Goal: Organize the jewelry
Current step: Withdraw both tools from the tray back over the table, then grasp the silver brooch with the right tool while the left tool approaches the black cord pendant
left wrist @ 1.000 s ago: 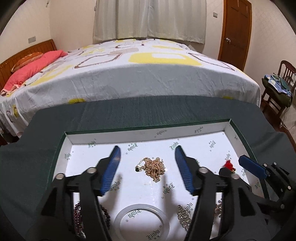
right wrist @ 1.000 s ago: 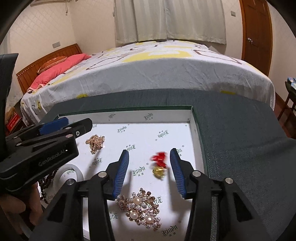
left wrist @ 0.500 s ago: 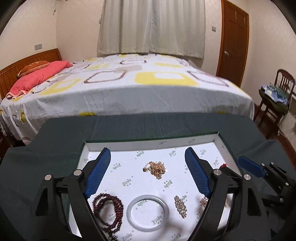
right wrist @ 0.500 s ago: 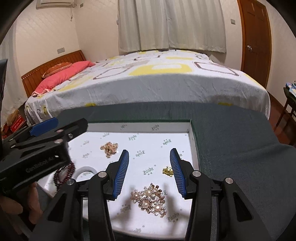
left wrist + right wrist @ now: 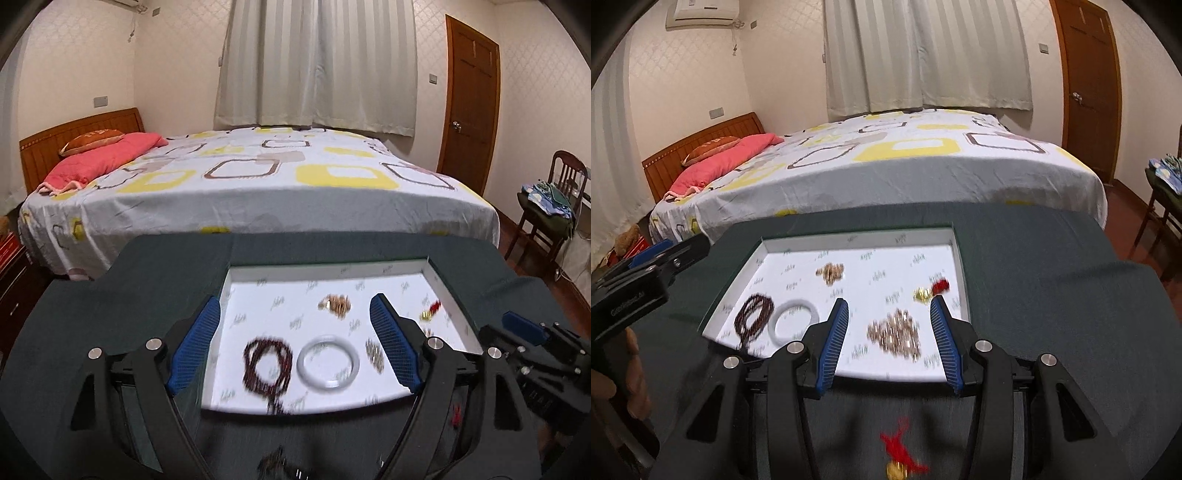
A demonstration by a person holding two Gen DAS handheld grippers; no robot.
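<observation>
Right wrist view shows the right gripper [image 5: 890, 332] with fingers spread wide and nothing between them, hanging above the tray's near edge; the left gripper [image 5: 295, 343] is likewise wide open and empty over the near left part of the tray [image 5: 325, 267]. Both seem held back and high, likely so the whole tray can be read before picking a piece.

Resting on a dark green cloth [image 5: 1052, 258], the shallow white tray holds most of the jewelry, pieces apart from one another. A dark bead string [image 5: 753, 319] lies by the near left corner, trailing over the near edge. A white bangle [image 5: 794, 321] sits just beside it. A small gold chain [image 5: 831, 273] lies toward the far edge, mid-tray. A large gold brooch [image 5: 895, 334] sits near the near edge, right of centre. A gold charm with red tassel [image 5: 932, 290] lies by the right edge.

A second red-tasselled charm [image 5: 903, 459] lies on the cloth outside the tray, below the right gripper; it probably still needs placing. Motion blur softens finer detail.
</observation>
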